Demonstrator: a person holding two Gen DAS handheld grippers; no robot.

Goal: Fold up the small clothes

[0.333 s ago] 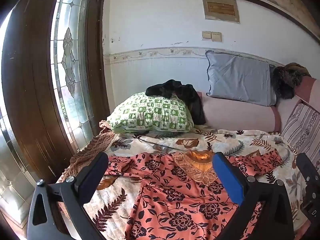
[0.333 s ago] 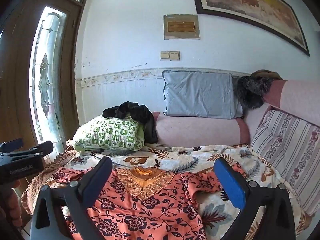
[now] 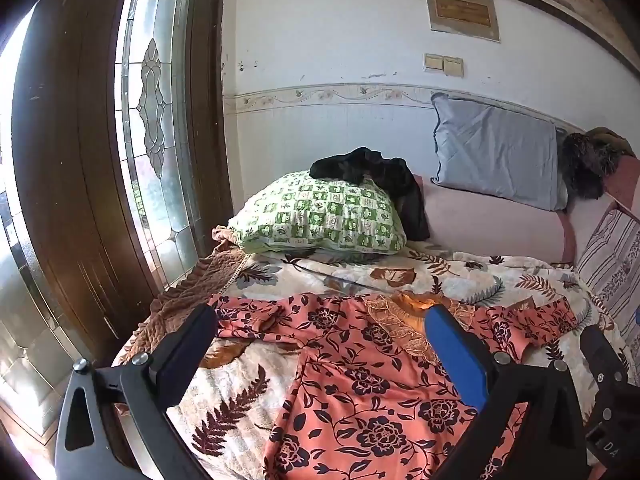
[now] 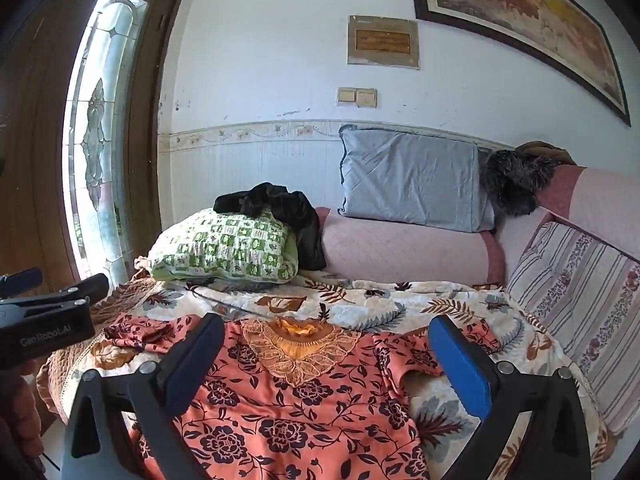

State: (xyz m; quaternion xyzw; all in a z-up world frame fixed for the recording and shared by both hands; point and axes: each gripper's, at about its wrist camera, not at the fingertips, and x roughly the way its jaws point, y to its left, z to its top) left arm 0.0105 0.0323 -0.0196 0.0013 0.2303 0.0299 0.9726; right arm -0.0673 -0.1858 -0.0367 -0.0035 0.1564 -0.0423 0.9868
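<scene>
Hovering wide open, left gripper (image 3: 320, 344) and right gripper (image 4: 324, 348) above floral dress (image 3: 360, 380), not touching.

I hold my left black two-finger gripper (image 3: 320, 344) tilted a little downward, with its jaws wide apart and nothing between the pads. My right black two-finger gripper (image 4: 326, 354) is beside it, also fully spread and empty. The two grippers do not touch.
</scene>
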